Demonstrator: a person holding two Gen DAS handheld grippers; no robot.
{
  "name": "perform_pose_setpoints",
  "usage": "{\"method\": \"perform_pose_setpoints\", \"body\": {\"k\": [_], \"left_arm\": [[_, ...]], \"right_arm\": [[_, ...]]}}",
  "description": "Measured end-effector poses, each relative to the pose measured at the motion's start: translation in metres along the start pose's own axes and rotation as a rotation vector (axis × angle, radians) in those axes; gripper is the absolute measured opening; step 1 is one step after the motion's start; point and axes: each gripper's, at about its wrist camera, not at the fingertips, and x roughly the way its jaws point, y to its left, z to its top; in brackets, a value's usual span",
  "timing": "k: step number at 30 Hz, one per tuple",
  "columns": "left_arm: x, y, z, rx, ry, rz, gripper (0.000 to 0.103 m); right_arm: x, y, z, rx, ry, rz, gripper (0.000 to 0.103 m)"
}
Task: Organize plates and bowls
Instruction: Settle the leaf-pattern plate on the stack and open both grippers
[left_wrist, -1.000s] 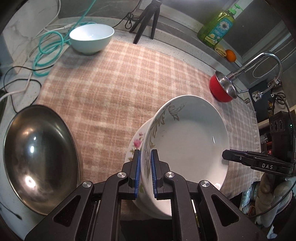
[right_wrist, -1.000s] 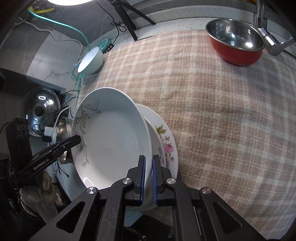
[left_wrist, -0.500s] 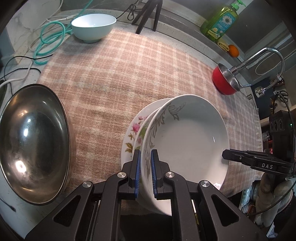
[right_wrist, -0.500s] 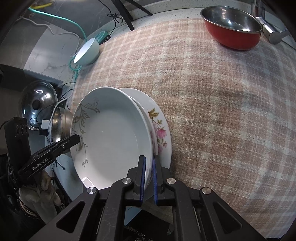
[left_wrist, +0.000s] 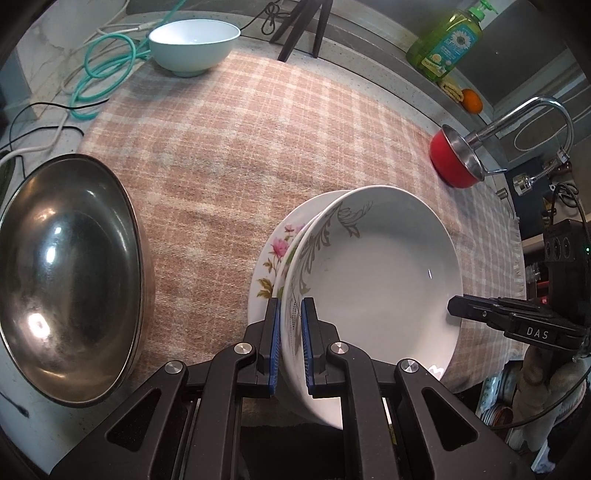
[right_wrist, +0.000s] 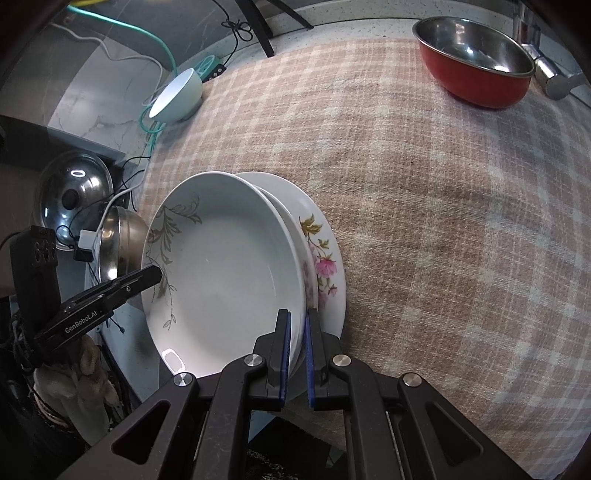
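Left tongs (left_wrist: 291, 345): you pinch the grey-leaf white ceramic bowl's (left_wrist: 373, 280) near rim.
Right tongs (right_wrist: 296, 354): pinching its opposite rim.
Floral white plate (right_wrist: 325, 258): directly beneath.

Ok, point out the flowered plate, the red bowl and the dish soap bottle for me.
flowered plate (right_wrist: 325, 266), right wrist view, on the pink flower on its rim.
red bowl (right_wrist: 480, 86), right wrist view, on its red outer wall.
dish soap bottle (left_wrist: 443, 44), left wrist view, on its label.

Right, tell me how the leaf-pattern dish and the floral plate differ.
The leaf-pattern dish is deep with grey-green sprigs; the floral plate is shallower with pink flowers. The dish is clamped by the left gripper and right gripper; the plate sits beneath, ungripped. Both are white and round.
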Motion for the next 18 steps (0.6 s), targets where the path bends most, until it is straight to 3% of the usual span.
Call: {"method": "perform_pose_setpoints", "body": {"k": [18], "left_arm": [[0.000,0.002,-0.007,-0.004,0.003,0.015,0.009]], "right_arm": [[0.005,0.013,0.001,-0.099,-0.002,-0.073,0.007]]}}
